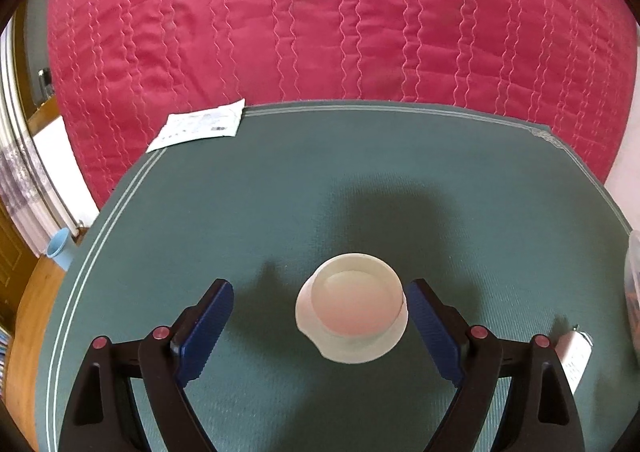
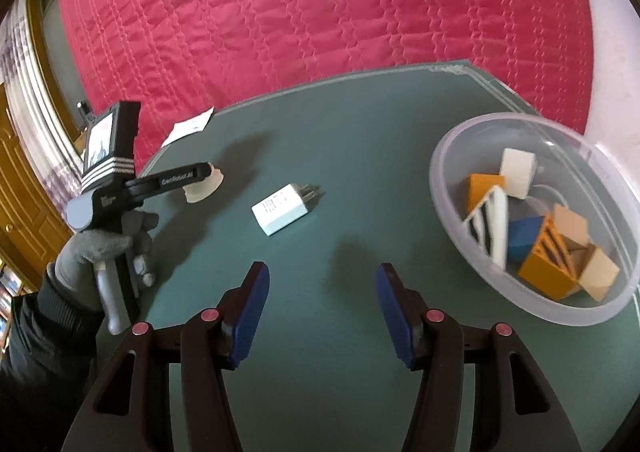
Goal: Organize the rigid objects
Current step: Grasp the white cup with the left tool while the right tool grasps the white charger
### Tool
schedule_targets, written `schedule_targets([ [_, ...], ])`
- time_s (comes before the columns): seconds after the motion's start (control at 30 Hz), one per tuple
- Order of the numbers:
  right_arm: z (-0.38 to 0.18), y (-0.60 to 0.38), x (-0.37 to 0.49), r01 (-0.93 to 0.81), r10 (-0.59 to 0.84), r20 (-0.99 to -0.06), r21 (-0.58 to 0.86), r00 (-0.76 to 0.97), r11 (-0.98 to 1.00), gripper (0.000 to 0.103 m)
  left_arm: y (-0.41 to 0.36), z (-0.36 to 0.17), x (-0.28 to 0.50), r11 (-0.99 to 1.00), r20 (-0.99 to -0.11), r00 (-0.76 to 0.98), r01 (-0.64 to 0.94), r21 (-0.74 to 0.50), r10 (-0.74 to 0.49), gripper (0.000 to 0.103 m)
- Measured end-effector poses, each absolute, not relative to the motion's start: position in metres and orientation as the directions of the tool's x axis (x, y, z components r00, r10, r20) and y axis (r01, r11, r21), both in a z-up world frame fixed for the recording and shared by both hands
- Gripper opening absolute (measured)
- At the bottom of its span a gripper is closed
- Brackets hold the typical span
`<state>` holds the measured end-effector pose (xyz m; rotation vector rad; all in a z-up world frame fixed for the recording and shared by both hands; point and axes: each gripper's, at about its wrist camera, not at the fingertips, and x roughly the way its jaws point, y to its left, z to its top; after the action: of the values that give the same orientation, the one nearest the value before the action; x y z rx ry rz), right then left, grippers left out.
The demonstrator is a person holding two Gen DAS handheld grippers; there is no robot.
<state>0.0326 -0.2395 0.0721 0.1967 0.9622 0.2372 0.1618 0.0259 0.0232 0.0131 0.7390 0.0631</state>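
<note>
A small white cup-shaped piece [image 1: 352,314] stands on the green mat [image 1: 280,192] between the open blue pads of my left gripper [image 1: 320,316]; the right pad is at its rim, the left pad stands apart. In the right wrist view the left gripper [image 2: 200,182] hovers around the same white piece [image 2: 204,188]. My right gripper [image 2: 320,300] is open and empty above the mat. A white plug adapter [image 2: 282,208] lies ahead of it. A clear plastic bowl [image 2: 460,208] at the right holds several orange, white, blue and tan blocks.
A white paper slip [image 1: 198,128] lies at the mat's far left corner, on the pink quilted bedspread [image 1: 320,12]. The adapter's end [image 1: 576,356] and the bowl's edge [image 1: 634,272] show at the right in the left wrist view. Wooden furniture stands at the left.
</note>
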Motion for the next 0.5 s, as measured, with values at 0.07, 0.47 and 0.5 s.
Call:
schedule_targets([
  [0.07,0.067,-0.234,0.039,-0.116,0.296,-0.796,0.277,0.529,0.954,0.057,0.025,0.020,0.166,0.998,-0.688,0.723,-0.046,0.034,0.057,0.091],
  [0.47,0.042,-0.203,0.080,-0.114,0.323,-0.820,0.307,0.472,0.945,0.057,0.035,0.009,0.169,0.997,-0.723,0.690,-0.015,-0.078,-0.046,0.063],
  [0.5,0.040,-0.200,0.083,-0.114,0.327,-0.821,0.311,0.468,0.944,0.057,0.036,0.009,0.169,0.996,-0.721,0.691,-0.012,-0.083,-0.052,0.063],
])
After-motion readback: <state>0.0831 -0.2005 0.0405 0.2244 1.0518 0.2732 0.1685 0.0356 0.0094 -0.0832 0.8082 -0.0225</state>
